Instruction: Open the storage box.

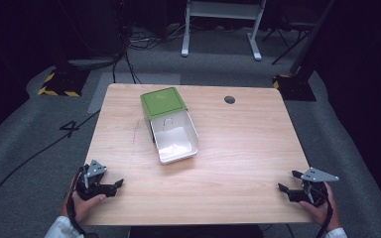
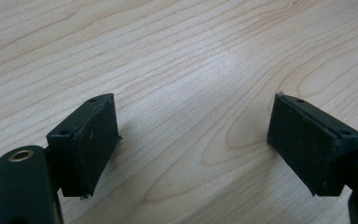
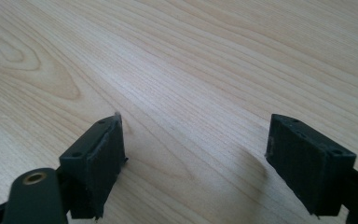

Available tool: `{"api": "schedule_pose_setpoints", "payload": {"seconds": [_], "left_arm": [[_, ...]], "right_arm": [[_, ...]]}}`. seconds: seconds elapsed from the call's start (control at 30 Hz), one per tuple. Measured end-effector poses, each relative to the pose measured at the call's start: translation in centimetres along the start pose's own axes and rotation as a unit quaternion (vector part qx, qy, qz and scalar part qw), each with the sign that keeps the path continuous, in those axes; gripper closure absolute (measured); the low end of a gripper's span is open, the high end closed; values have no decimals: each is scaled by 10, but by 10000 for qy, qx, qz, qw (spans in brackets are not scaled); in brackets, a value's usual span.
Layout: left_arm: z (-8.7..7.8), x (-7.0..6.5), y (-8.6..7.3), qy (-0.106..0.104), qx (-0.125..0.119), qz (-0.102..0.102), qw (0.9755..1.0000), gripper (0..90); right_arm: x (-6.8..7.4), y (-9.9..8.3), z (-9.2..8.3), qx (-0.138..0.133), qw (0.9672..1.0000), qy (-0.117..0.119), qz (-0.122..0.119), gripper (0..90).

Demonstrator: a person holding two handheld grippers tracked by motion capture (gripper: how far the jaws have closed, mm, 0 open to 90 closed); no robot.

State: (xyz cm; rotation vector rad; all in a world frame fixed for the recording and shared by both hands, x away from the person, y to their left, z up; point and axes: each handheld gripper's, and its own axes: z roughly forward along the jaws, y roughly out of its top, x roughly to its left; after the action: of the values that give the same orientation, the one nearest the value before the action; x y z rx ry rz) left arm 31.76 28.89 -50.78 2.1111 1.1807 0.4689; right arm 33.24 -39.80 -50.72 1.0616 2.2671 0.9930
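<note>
A white box (image 1: 174, 141) with a green lid (image 1: 162, 102) lies on the wooden table (image 1: 238, 144), left of its middle; the white drawer part is slid out toward me and looks empty. My left gripper (image 1: 115, 185) rests at the table's near left corner, held in a hand, jaws wide apart with only bare wood between them (image 2: 193, 140). At the near right corner my right gripper (image 1: 288, 181) is likewise open over bare wood (image 3: 193, 154). Both grippers are far from the box.
A dark round hole (image 1: 229, 99) sits in the tabletop at the far right. Cables (image 1: 129, 54), a white frame's legs (image 1: 218, 29) and yellow-black marked stand bases (image 1: 59, 84) lie on the grey floor beyond the table.
</note>
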Motion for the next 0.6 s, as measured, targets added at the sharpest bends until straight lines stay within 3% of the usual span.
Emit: {"api": "schedule_pose_setpoints", "payload": {"seconds": [0.6], "left_arm": [[2, 1, 2, 44, 8, -62, 10000, 166]], "right_arm": [[-2, 0, 1, 21, 10000, 55, 50, 194]]}}
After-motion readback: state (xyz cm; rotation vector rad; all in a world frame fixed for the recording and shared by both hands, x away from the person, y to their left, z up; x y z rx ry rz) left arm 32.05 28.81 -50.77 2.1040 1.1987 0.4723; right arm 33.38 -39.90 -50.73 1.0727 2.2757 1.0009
